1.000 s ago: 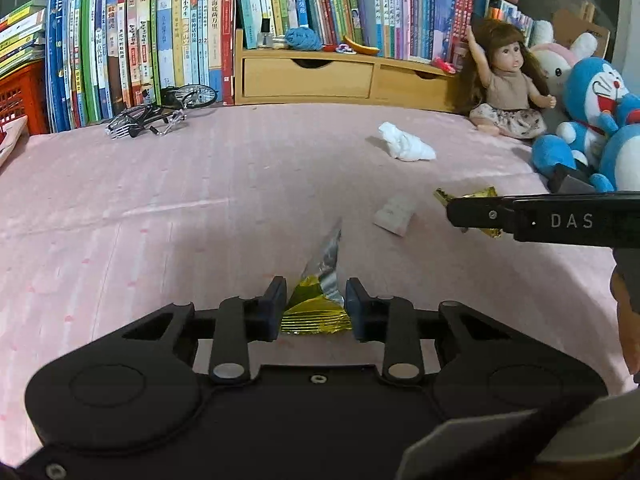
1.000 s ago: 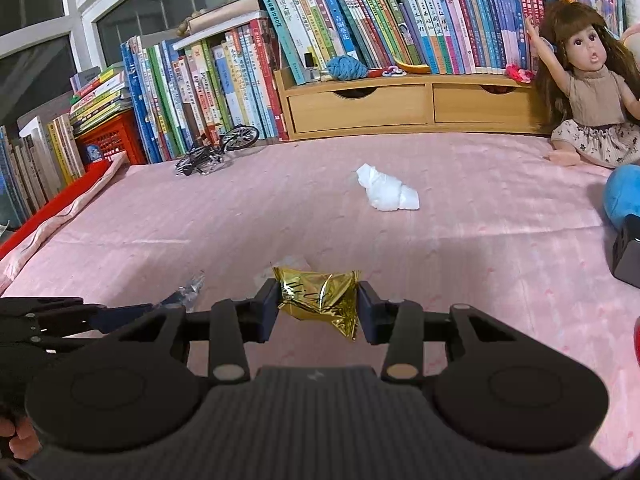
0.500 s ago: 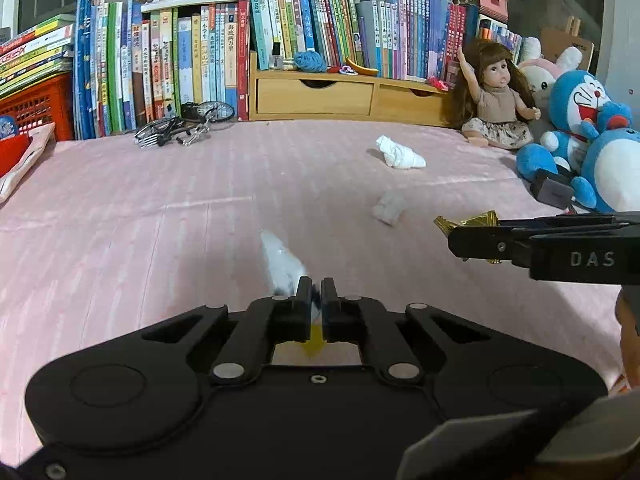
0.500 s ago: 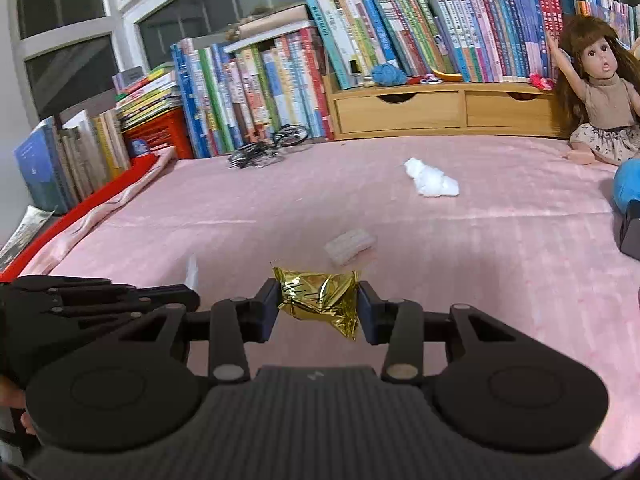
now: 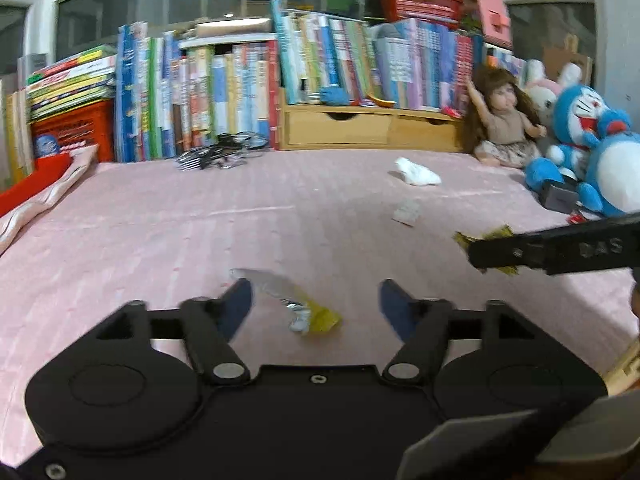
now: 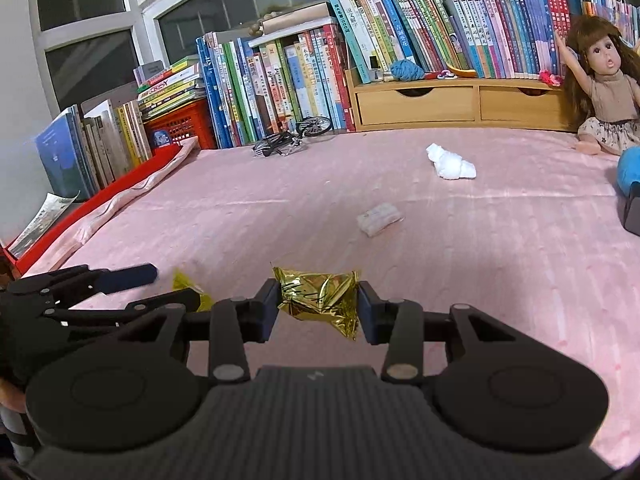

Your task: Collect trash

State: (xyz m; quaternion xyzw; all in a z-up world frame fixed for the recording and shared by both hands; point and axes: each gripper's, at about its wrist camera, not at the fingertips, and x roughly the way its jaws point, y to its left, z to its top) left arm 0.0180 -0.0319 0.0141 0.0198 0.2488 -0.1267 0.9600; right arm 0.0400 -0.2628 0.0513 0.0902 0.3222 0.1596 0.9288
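While its jaws have just been opening, the left gripper (image 5: 316, 300) stands wide around a silver-and-yellow wrapper (image 5: 292, 300), untouched by either pad, its long axis slanting from far left to near right (blurred). Beside it the right gripper (image 6: 318, 304) pinches a crumpled gold wrapper (image 6: 320, 300). Below lies a pink bedspread (image 6: 480, 260) edged by books (image 6: 300, 80).

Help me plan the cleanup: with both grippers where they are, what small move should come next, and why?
Probably close the left gripper again on the silver and yellow wrapper. Its jaws have just been opening, and the wrapper sits loose between the pads, touching neither. The right gripper is shut on the gold wrapper, so it cannot help. The white tissue and small packet can wait.
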